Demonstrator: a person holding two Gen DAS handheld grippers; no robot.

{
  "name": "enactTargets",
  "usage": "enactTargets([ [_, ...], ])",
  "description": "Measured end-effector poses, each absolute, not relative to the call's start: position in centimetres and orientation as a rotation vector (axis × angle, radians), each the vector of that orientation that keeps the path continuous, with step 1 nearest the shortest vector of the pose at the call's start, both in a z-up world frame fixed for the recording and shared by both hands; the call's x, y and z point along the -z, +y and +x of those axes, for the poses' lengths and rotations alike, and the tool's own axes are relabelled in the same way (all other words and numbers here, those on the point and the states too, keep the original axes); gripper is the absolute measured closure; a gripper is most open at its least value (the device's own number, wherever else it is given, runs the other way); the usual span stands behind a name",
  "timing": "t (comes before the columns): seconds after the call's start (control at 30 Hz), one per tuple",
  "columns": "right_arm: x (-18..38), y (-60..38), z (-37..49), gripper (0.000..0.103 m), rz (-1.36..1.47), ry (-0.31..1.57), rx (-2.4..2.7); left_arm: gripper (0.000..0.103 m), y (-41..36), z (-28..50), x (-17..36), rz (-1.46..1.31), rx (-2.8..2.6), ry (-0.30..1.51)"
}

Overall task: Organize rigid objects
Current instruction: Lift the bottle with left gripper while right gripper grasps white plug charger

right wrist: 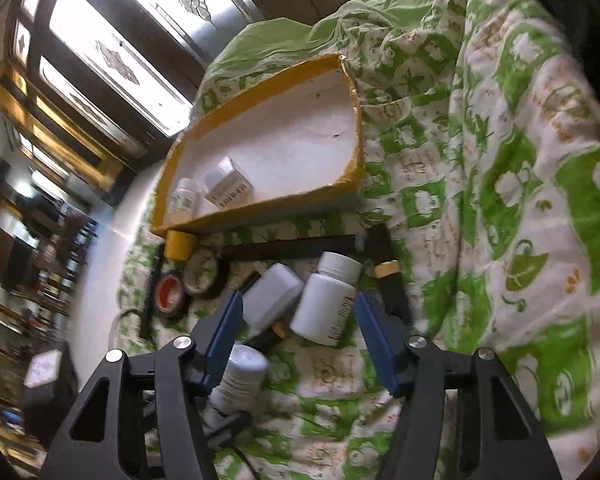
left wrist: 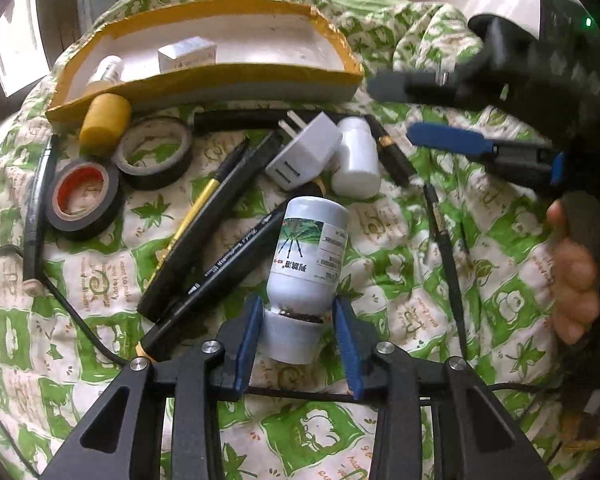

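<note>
A labelled white bottle (left wrist: 310, 252) lies on the green-patterned quilt with its cap between the fingers of my left gripper (left wrist: 298, 320); the pads stand beside the cap with small gaps. My right gripper (right wrist: 298, 312) is open above a plain white bottle (right wrist: 326, 304) and a white plug adapter (right wrist: 270, 296); it also shows in the left wrist view (left wrist: 428, 112). The plain bottle (left wrist: 358, 156) and adapter (left wrist: 304, 152) lie beyond the labelled one. A yellow-edged box (left wrist: 204, 80) holds a small carton (left wrist: 188, 54) and a small bottle (left wrist: 110, 70).
Two black tape rolls (left wrist: 154, 152), (left wrist: 84, 198), a yellow cylinder (left wrist: 104, 122), several black pens (left wrist: 216, 220) and a long black bar (left wrist: 260, 120) lie in front of the box. A black cable (left wrist: 72, 312) runs at left. The box (right wrist: 260, 152) has bare floor at its right.
</note>
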State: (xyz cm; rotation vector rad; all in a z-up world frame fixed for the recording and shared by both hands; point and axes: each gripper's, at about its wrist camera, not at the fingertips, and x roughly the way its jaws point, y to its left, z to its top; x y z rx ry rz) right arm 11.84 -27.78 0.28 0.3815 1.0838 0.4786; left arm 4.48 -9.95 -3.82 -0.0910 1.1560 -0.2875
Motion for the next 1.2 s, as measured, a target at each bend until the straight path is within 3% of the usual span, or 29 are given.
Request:
enactTargets([
  [0.27,0.9,-26.0,11.8,0.044,0.555,1.175,-0.651,0.062,-10.2,5.1,4.6,-0.098,0.286,1.192],
  [0.5,3.3,-24.8,13.7,0.044,0.588,1.247,-0.504,0.062,-9.7,5.6,4.7,-0.126,0.293,1.195],
  [0.57,3.9,-24.7,14.4,0.05,0.587,1.259,-0.452,0.062,-9.5,5.5,4.6,-0.127,0.294,1.195],
  [0.63,3.9,-24.3,14.6,0.066,0.549,1.252,-0.427,0.062,-9.4,5.6,4.6,-0.133,0.295,1.196],
  [0.7,4.0,-23.9,14.6,0.07,0.531,1.261,-0.429,0.062,-9.4,5.6,4.6,-0.135,0.294,1.196],
  [1.2,5.4,-23.0,14.8,0.065,0.584,1.32,-0.507,0.061,-10.4,5.8,3.7,-0.15,0.267,1.177],
])
